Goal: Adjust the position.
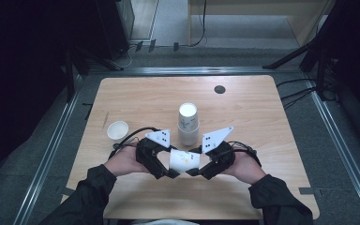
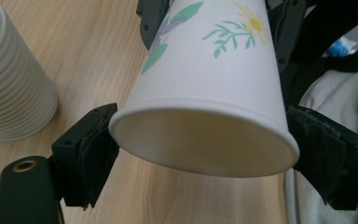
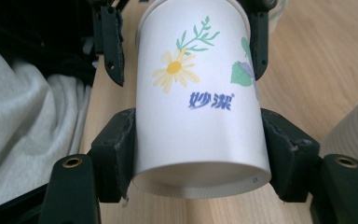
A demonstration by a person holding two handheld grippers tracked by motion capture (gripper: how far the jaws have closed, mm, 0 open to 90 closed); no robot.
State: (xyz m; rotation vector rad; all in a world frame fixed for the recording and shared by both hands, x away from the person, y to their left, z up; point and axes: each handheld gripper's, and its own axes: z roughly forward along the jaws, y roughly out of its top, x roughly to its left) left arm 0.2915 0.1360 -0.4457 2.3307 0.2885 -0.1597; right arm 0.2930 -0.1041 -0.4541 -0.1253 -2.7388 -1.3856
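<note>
A white paper cup (image 1: 184,159) printed with a daisy and green leaves lies on its side above the wooden table (image 1: 136,93), between both grippers. My right gripper (image 1: 198,165) is shut on the cup's base end (image 3: 200,135), both pads pressed against the wall. My left gripper (image 1: 170,164) straddles the cup's wide rim (image 2: 205,140). Its jaws stand wide open, and the right gripper view shows a gap between one of its fingers (image 3: 112,46) and the cup wall. In the left gripper view the open mouth of the cup faces the camera.
A stack of white paper cups (image 1: 188,124) stands upside down just behind the grippers, also close by as the ribbed stack (image 2: 9,79). A single small white cup (image 1: 117,130) sits upright to the left. A dark round hole (image 1: 220,89) marks the table's far side.
</note>
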